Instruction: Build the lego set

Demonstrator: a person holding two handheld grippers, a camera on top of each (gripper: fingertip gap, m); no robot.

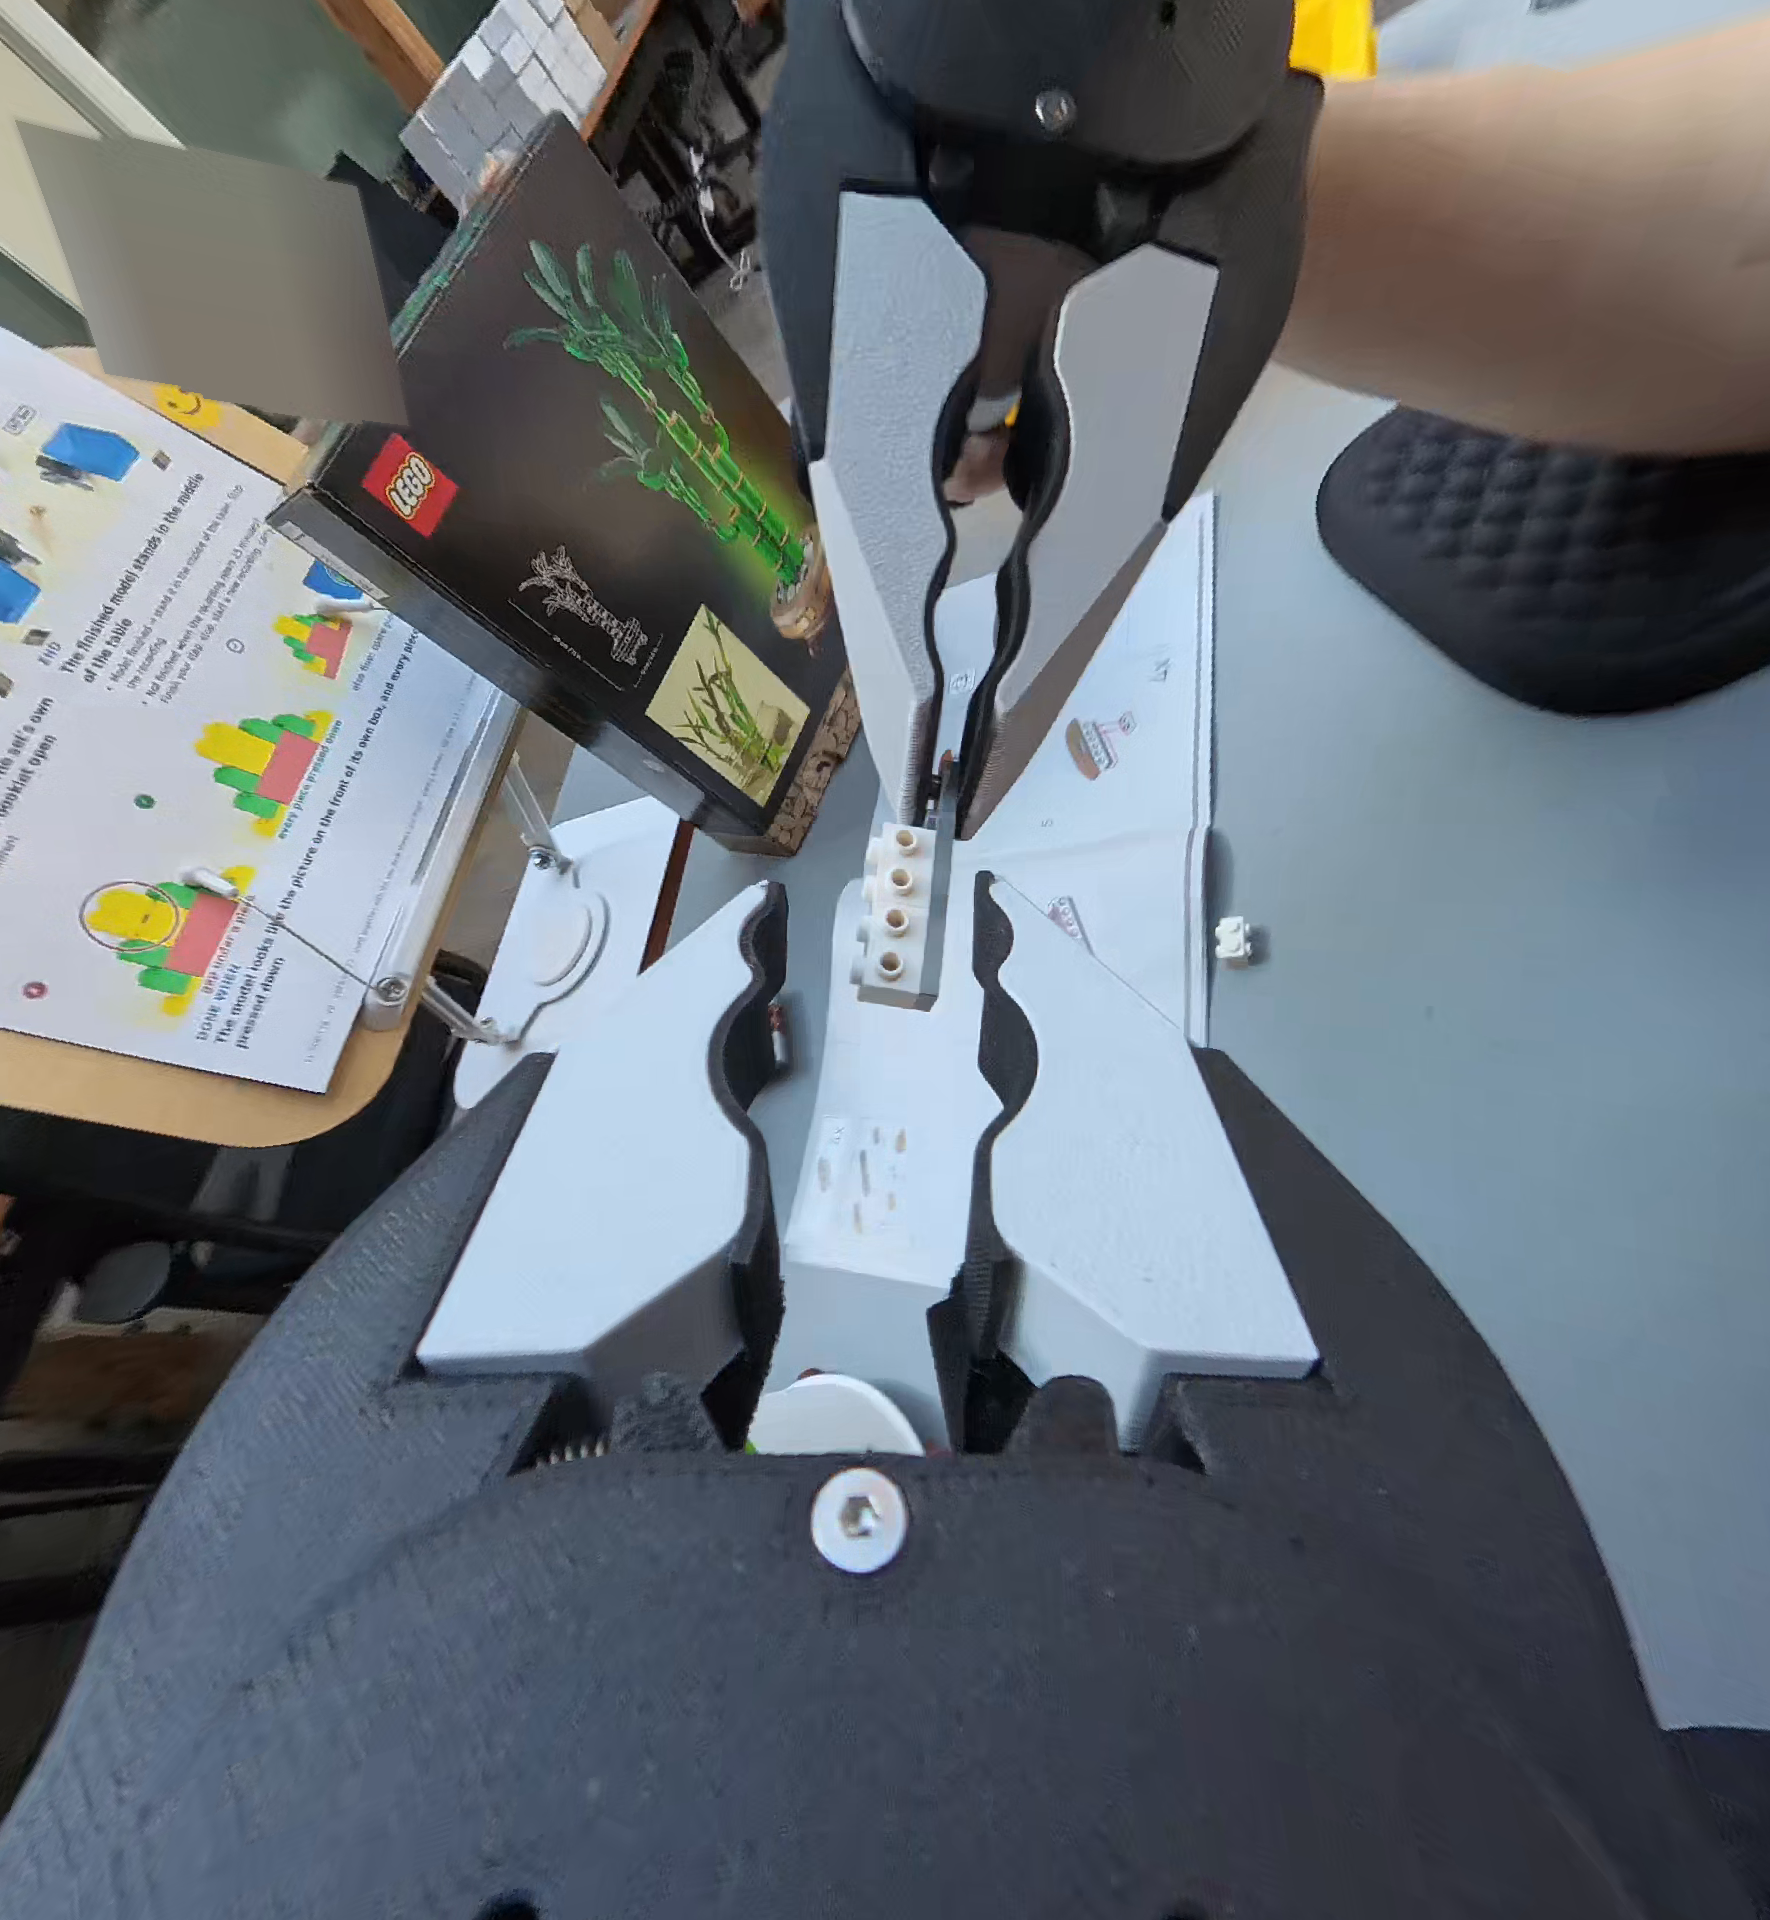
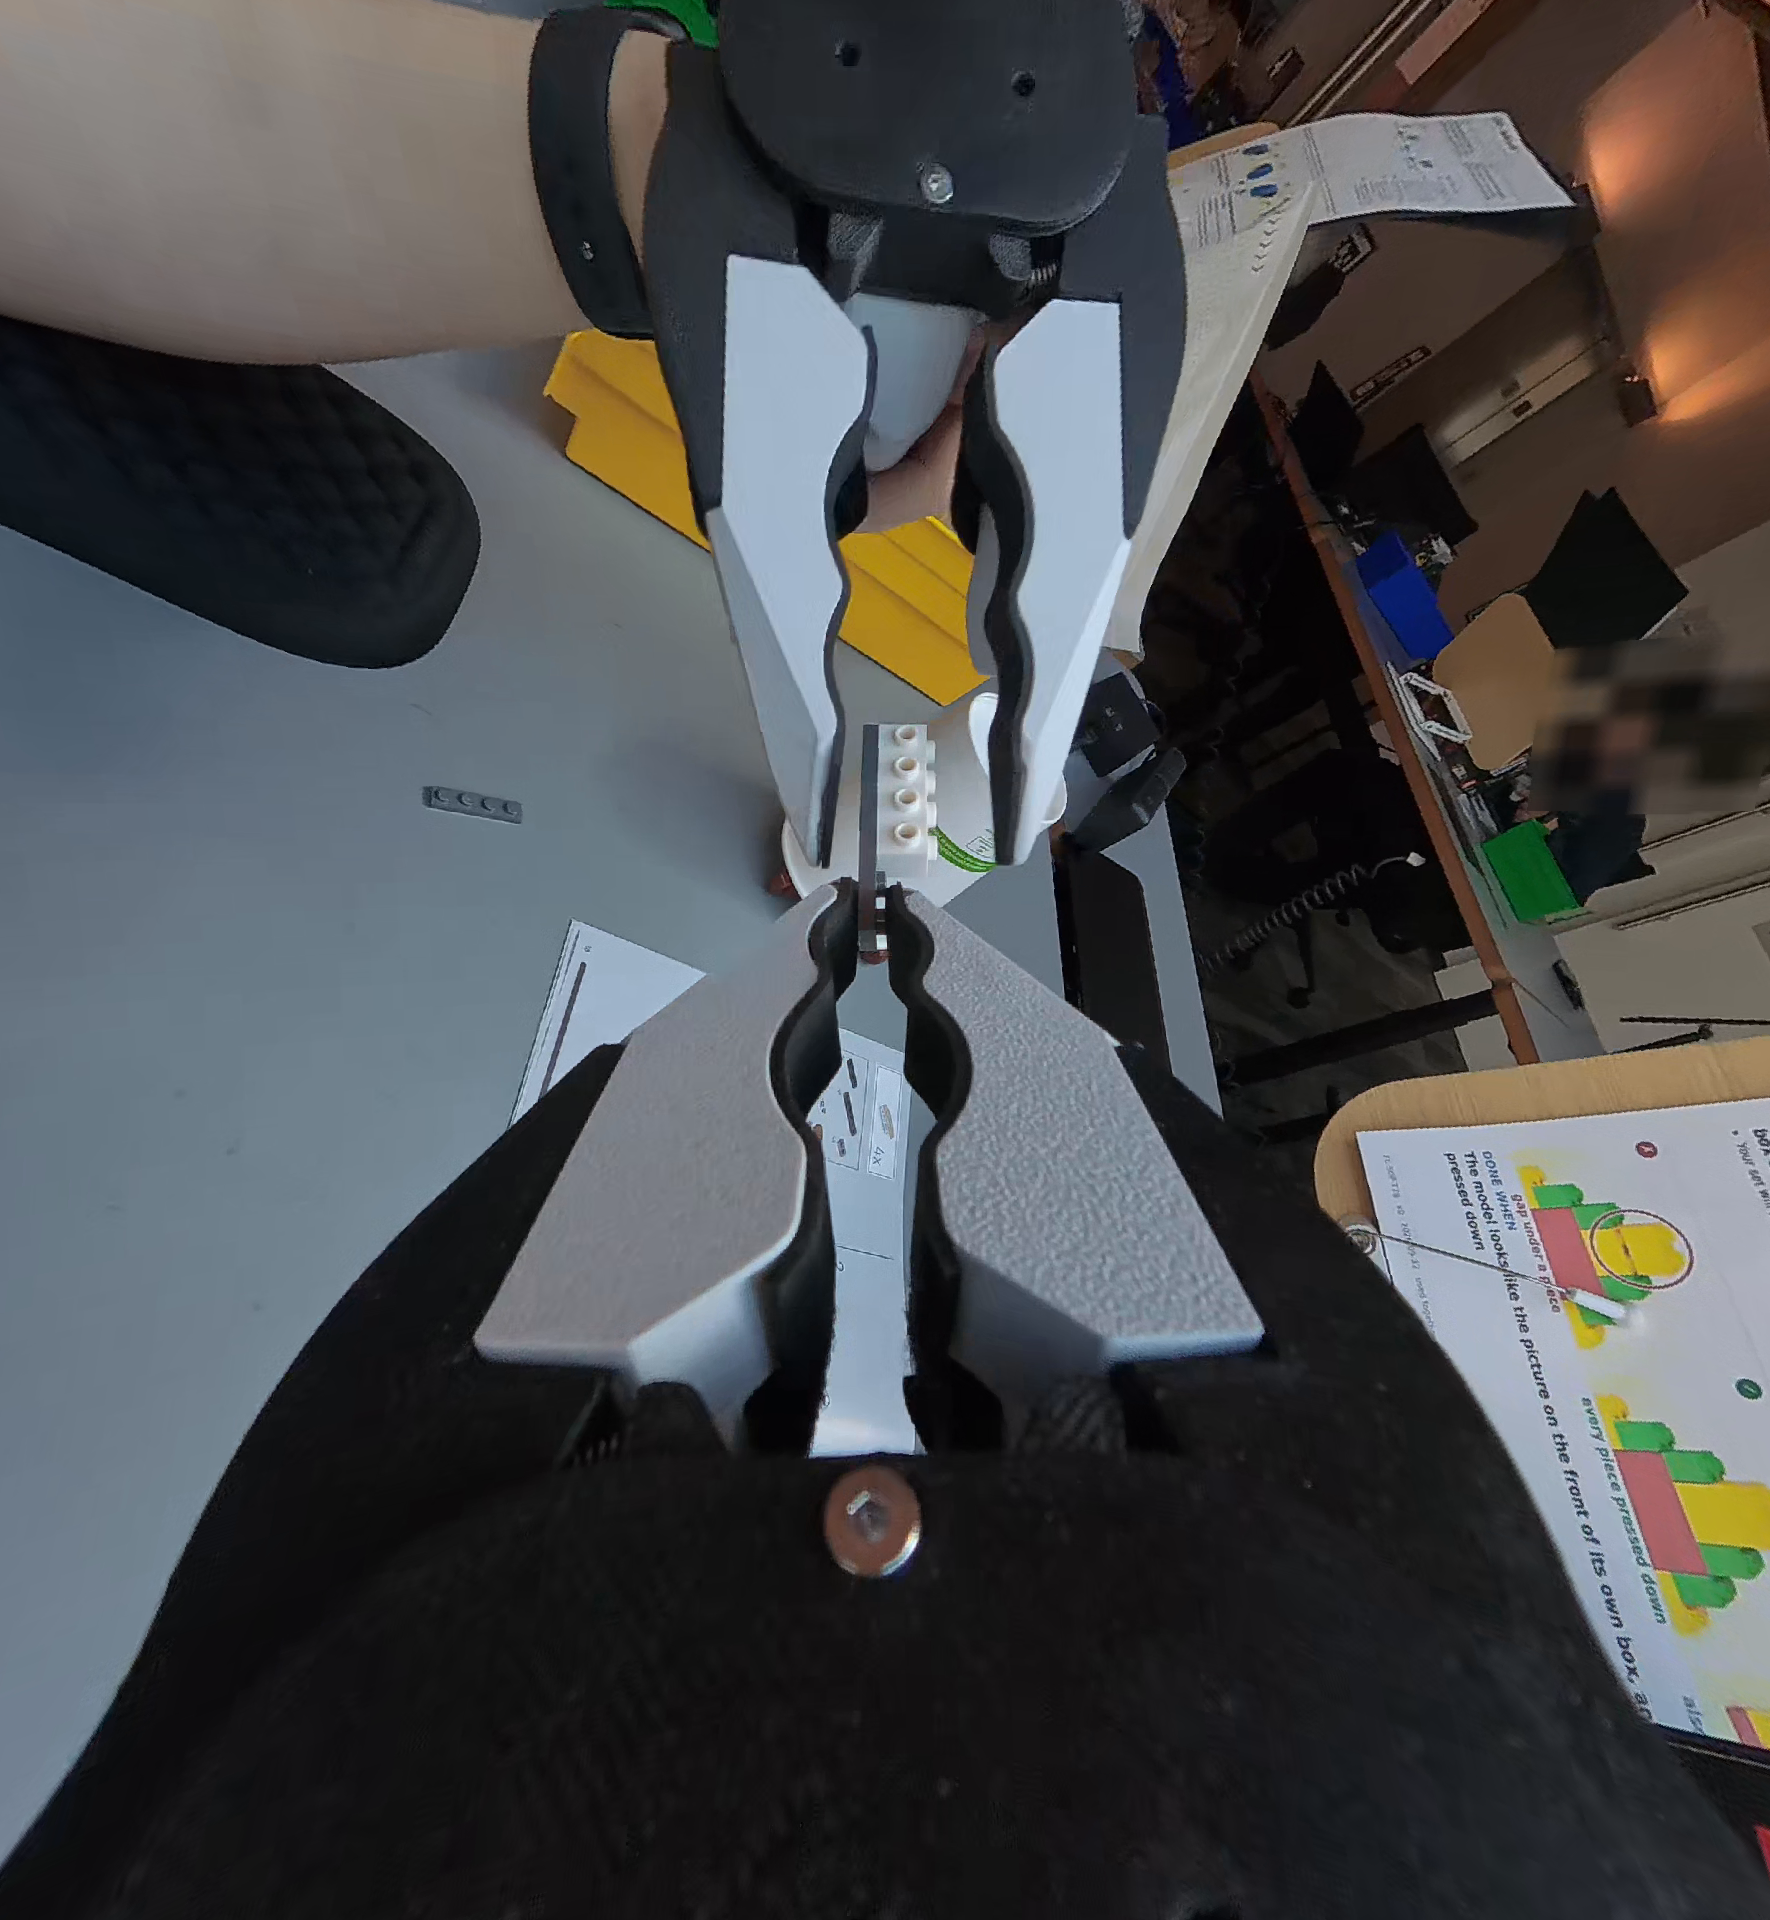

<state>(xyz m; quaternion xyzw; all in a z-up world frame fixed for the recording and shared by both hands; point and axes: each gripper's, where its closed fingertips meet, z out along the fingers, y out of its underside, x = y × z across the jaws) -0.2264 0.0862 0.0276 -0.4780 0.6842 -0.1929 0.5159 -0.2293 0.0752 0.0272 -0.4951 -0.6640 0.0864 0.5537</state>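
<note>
Left wrist view: small white-and-grey sub-assembly held between two facing grippers; build at an early stage.

Nearest, left gripper (image 1: 879, 904), fingers spread and grasping nothing, its tips flanking the sub-assembly (image 1: 900, 920): a white studded brick joined to a dark grey plate. Under the fingers, the open instruction booklet (image 1: 881, 1174) on the grey table (image 1: 1483, 1143). Beyond the tips, right gripper (image 2: 868, 914) clenched on the sub-assembly's far end. Right of the tips, one small white piece (image 1: 1234, 940) lies loose; the right wrist view shows a loose grey four-stud plate (image 2: 473, 805) left of its own fingers. Farther left, the set box (image 1: 590, 499), propped upright. Judged: only this first joint is made; the loose pieces and nearly all of the model remain.
</note>
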